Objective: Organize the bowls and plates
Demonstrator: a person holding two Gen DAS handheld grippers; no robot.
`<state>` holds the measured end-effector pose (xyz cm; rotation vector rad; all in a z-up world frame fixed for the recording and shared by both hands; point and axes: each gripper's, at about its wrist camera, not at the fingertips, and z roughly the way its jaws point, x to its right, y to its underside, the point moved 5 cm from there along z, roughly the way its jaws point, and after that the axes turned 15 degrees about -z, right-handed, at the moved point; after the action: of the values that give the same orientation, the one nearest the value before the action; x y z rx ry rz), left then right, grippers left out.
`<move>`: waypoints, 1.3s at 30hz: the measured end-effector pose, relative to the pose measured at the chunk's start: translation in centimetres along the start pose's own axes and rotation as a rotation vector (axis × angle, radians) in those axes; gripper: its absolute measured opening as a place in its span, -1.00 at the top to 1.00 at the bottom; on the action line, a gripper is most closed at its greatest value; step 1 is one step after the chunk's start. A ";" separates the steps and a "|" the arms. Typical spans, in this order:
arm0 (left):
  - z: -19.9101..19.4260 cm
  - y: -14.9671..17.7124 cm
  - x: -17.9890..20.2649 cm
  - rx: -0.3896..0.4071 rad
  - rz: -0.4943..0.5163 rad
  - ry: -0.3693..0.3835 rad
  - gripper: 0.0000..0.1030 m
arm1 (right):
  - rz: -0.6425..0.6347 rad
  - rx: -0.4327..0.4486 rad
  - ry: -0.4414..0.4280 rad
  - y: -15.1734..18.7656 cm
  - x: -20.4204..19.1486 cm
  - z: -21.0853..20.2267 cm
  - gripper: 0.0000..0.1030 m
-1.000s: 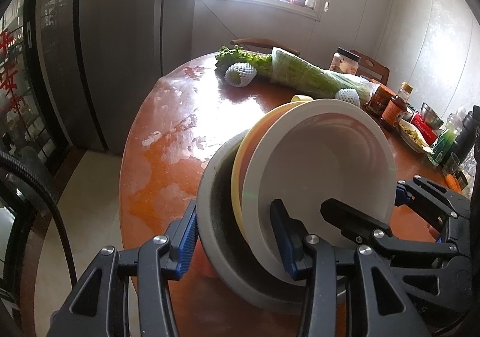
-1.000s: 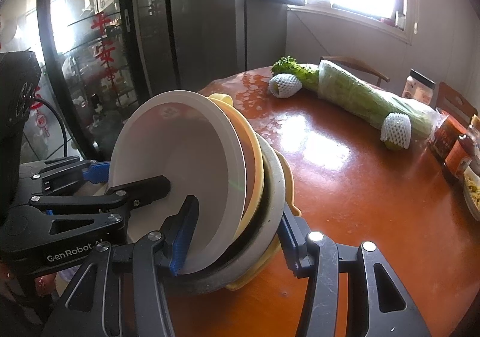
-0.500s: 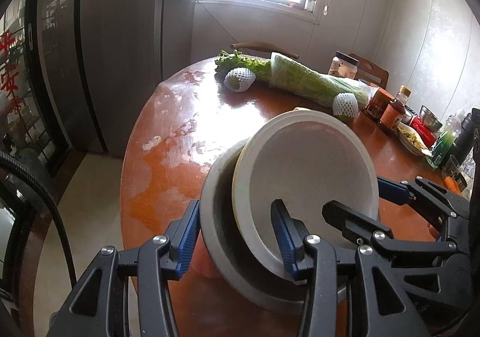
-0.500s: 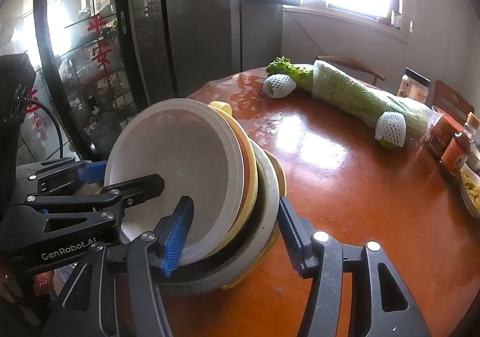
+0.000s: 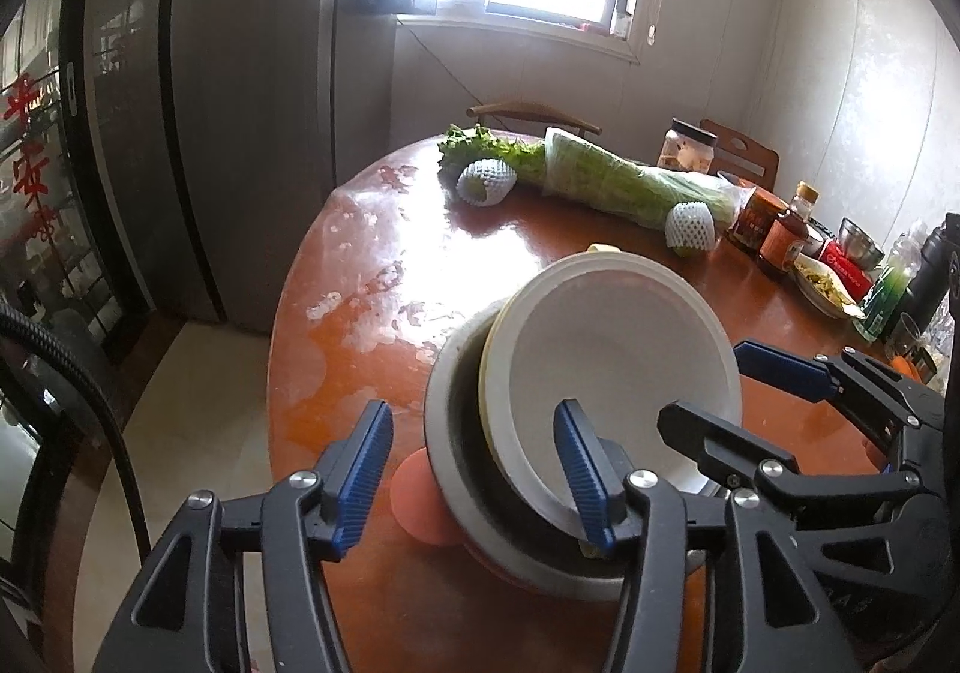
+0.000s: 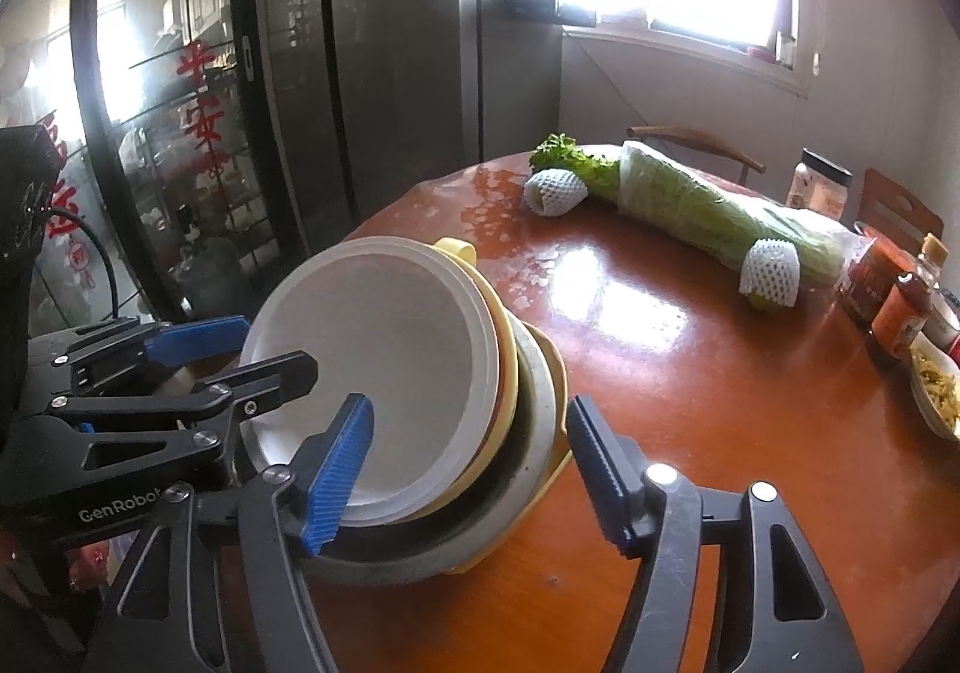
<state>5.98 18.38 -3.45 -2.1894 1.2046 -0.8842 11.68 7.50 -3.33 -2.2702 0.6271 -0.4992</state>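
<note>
I am opening both my left gripper (image 5: 474, 469) and right gripper (image 6: 471, 469), releasing the tilted stack of bowls (image 5: 606, 367) straddled between their fingers.

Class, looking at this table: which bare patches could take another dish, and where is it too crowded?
Free: the tabletop between the stacked bowls and the wrapped greens, and its worn edge toward the fridge. Crowded: the end with sauce bottles.

I count one nested stack of dishes (image 6: 420, 433) near the table's (image 6: 690, 373) front edge: white, yellow, grey, yellow again, so four visible here. Two foam-netted fruits (image 5: 485, 180) (image 5: 691, 220) by the far edge, one wrapped bundle of greens (image 5: 624, 181), one lidded jar (image 5: 687, 145), two sauce bottles (image 6: 900, 307).
</note>
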 end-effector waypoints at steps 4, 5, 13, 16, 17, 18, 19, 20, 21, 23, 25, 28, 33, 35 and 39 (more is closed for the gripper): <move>-0.9 0.0 0.0 0.012 0.012 -0.010 -0.19 | -0.008 0.008 0.013 -0.3 -0.3 -0.9 -0.36; -1.2 0.0 0.0 0.017 0.017 -0.015 -0.20 | -0.011 0.009 0.016 -0.3 -0.3 -1.0 -0.37; -4.6 0.6 0.3 0.051 0.038 -0.043 -0.41 | -0.020 0.047 0.057 -0.4 -0.5 -4.1 -0.43; -5.5 1.3 0.6 0.051 0.029 -0.045 -0.46 | -0.027 0.054 0.072 -0.1 -0.7 -5.4 -0.43; -5.7 1.6 0.7 0.048 0.020 -0.043 -0.47 | -0.027 0.056 0.079 0.0 -0.8 -5.9 -0.43; -5.9 1.9 0.8 0.044 0.016 -0.041 -0.47 | -0.029 0.059 0.090 0.2 -0.8 -6.4 -0.44; -6.1 2.3 1.0 0.043 0.020 -0.040 -0.48 | -0.032 0.060 0.097 0.3 -0.8 -6.7 -0.47; -6.3 2.6 1.1 0.044 0.021 -0.046 -0.49 | -0.034 0.061 0.105 0.4 -0.9 -7.1 -0.48; -6.5 2.9 1.2 0.045 0.019 -0.048 -0.50 | -0.037 0.062 0.113 0.6 -0.9 -7.5 -0.49; -6.8 3.5 1.4 0.046 0.005 -0.042 -0.50 | -0.042 0.066 0.127 1.0 -1.1 -8.2 -0.50; -7.1 3.9 1.4 0.043 0.006 -0.048 -0.52 | -0.043 0.064 0.134 1.5 -1.2 -8.8 -0.51; -7.5 4.5 1.4 0.053 0.000 -0.061 -0.57 | -0.040 0.066 0.147 2.3 -1.2 -9.6 -0.52; -8.0 5.4 1.7 0.068 0.028 -0.088 -0.66 | -0.034 0.076 0.149 3.1 -1.3 -10.6 -0.55; -8.2 5.8 1.7 0.074 0.024 -0.098 -0.66 | -0.033 0.077 0.143 3.5 -1.5 -10.8 -0.56; -8.6 6.1 1.6 0.081 0.018 -0.102 -0.67 | -0.029 0.068 0.136 4.3 -2.0 -11.1 -0.56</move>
<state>-3.01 13.07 -1.33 -2.1296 1.1189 -0.7903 3.11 0.00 0.61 -2.1970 0.6358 -0.6837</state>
